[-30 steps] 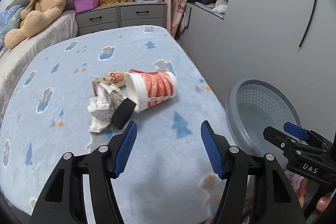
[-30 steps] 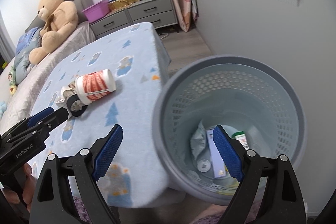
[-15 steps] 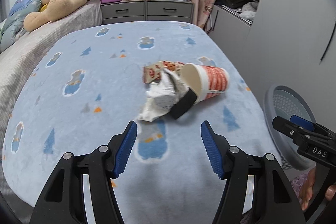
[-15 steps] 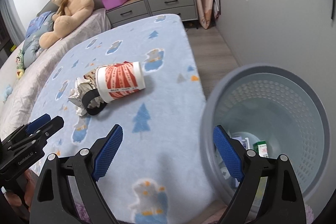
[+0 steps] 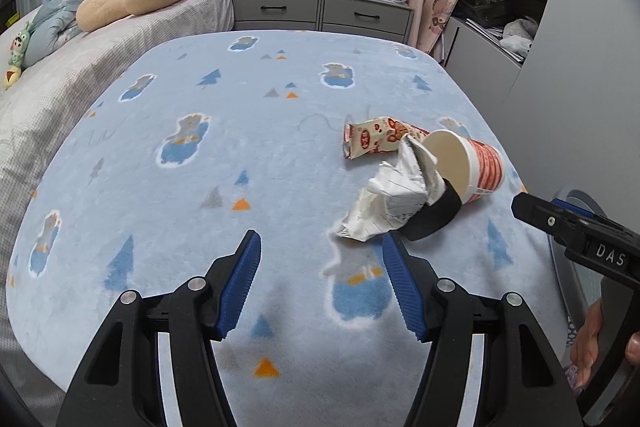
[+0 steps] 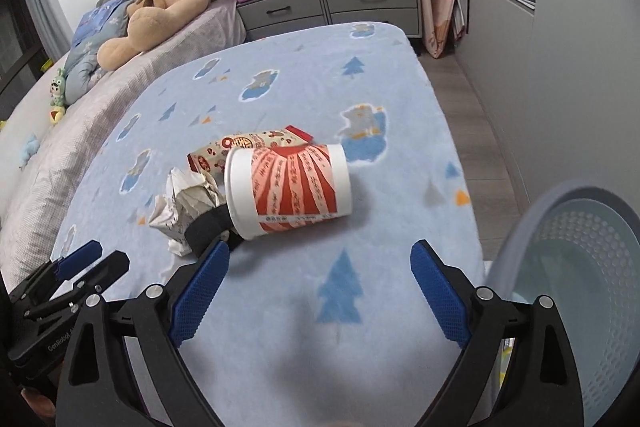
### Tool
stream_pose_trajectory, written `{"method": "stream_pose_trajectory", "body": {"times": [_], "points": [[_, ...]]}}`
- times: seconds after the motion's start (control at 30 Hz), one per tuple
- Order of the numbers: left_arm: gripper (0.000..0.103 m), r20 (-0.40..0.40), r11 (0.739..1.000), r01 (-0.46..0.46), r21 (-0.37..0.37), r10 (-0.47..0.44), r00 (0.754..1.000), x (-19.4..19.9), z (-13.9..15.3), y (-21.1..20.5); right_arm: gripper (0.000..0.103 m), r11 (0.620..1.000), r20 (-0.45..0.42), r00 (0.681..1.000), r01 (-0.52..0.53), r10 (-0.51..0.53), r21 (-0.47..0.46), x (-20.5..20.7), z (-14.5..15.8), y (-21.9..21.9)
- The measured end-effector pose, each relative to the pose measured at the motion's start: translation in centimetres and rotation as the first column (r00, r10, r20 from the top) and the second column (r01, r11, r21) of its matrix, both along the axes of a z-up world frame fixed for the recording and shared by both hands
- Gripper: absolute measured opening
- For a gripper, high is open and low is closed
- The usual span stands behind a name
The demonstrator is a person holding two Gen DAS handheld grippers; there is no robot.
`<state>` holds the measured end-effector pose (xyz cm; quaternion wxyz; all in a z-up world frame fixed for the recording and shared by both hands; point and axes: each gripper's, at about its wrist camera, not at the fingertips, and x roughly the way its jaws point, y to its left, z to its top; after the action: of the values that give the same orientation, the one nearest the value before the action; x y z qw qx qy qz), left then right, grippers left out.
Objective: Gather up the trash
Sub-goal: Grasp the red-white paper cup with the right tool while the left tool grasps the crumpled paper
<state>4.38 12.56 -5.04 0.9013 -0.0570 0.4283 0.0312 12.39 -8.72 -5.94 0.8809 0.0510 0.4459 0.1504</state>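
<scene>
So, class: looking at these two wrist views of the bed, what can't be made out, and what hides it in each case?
- Bin contents: right wrist view, cut off by the frame edge and blocked by the right gripper, whose jaws are opening with nothing between them.
- Inside of the cup: left wrist view, crumpled paper covers its mouth.
- Black band: what it is stays unclear, partly under paper and cup.
- Cup print: too small to read.

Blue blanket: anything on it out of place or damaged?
Yes. A red-and-white paper cup lies tipped on its side on the blanket, beside crumpled white paper, a black band and a flattened printed carton. Nothing spilled that I can see.
</scene>
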Motion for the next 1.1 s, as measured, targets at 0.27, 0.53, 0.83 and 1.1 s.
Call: {"method": "stream_pose_trajectory", "body": {"times": [0.27, 0.53, 0.83, 1.1], "points": [[0.061, -0.012, 1.000, -0.017, -0.005, 0.017, 1.000, 0.8, -0.5, 0.8, 0.097, 0.999, -0.022, 0.999, -0.032, 0.032, 0.022, 2.7, -0.4, 1.3], [0.061, -0.022, 0.999, -0.038, -0.010, 0.038, 0.999, 1.0, -0.8, 1.9, 0.097, 0.998, -0.054, 0.997, -0.048, 0.049, 0.029, 4.7, -1.0, 2.5], [0.061, -0.024, 0.999, -0.044, -0.015, 0.044, 0.999, 1.0, -0.8, 2.6, 0.097, 0.999, -0.129, 0.991, -0.043, 0.046, 0.031, 6.7, -2.9, 3.3], [0.061, -0.022, 0.999, -0.035, -0.017, 0.035, 0.999, 0.9, -0.7, 2.6, 0.082, 0.999, -0.119, 0.992, -0.036, 0.039, 0.025, 6.6, -2.6, 3.5]]}}
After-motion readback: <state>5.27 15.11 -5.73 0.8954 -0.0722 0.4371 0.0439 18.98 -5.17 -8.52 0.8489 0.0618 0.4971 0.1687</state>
